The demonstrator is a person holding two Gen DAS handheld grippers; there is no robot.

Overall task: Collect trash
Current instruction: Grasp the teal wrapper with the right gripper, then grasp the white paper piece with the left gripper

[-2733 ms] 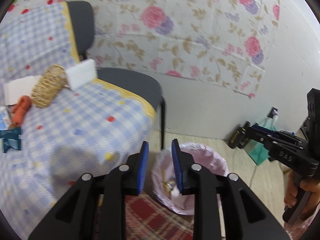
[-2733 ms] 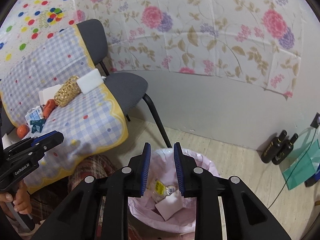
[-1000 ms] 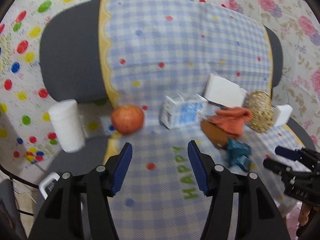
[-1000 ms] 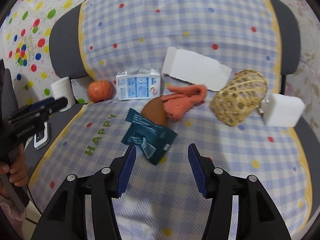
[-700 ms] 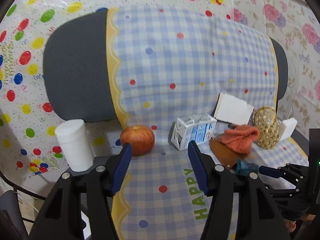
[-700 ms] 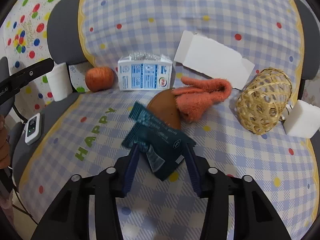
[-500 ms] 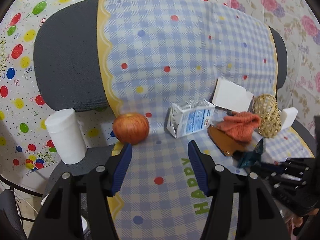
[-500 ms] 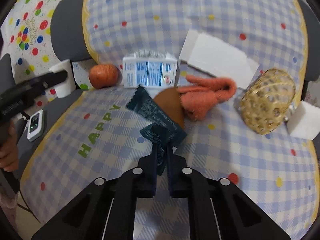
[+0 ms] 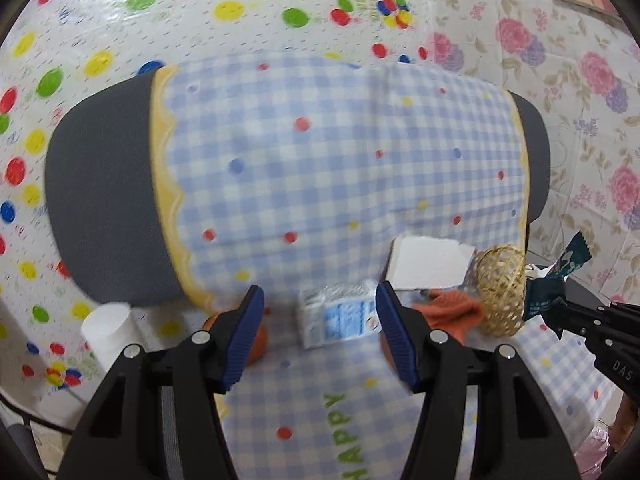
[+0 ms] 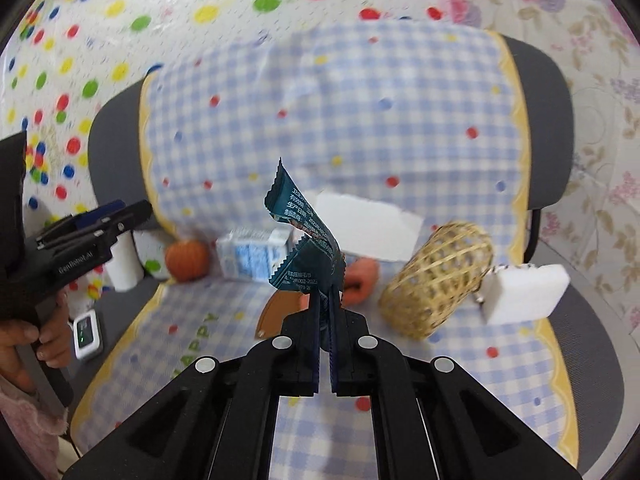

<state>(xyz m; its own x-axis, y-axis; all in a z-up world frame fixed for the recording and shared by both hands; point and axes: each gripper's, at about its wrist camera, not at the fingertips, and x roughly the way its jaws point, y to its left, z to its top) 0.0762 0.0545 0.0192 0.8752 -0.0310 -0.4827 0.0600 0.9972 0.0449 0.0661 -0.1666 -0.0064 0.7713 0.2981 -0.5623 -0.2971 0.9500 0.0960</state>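
My right gripper (image 10: 325,300) is shut on a dark teal wrapper (image 10: 304,236), which hangs in the air above the chequered seat cloth (image 10: 400,392). The left wrist view shows that same wrapper (image 9: 560,276) at the far right, pinched in the right gripper (image 9: 560,316). My left gripper (image 9: 320,328) stands open over the seat with nothing between its fingers. Just beyond it lies a small blue and white milk carton (image 9: 340,316), which also shows in the right wrist view, the carton (image 10: 252,258) lying behind the wrapper.
On the seat lie an apple (image 10: 188,260), an orange cloth (image 10: 358,276), a brown flat piece (image 10: 280,308), a wicker basket (image 10: 436,280), a white foam block (image 10: 524,292) and a white card (image 10: 368,228). A white cup (image 9: 110,332) stands at the left. A pink bin bag (image 9: 596,444) shows at the lower right.
My right gripper closed on the teal wrapper and lifted it off the cloth. Both grippers have risen, and the left one has stayed open.
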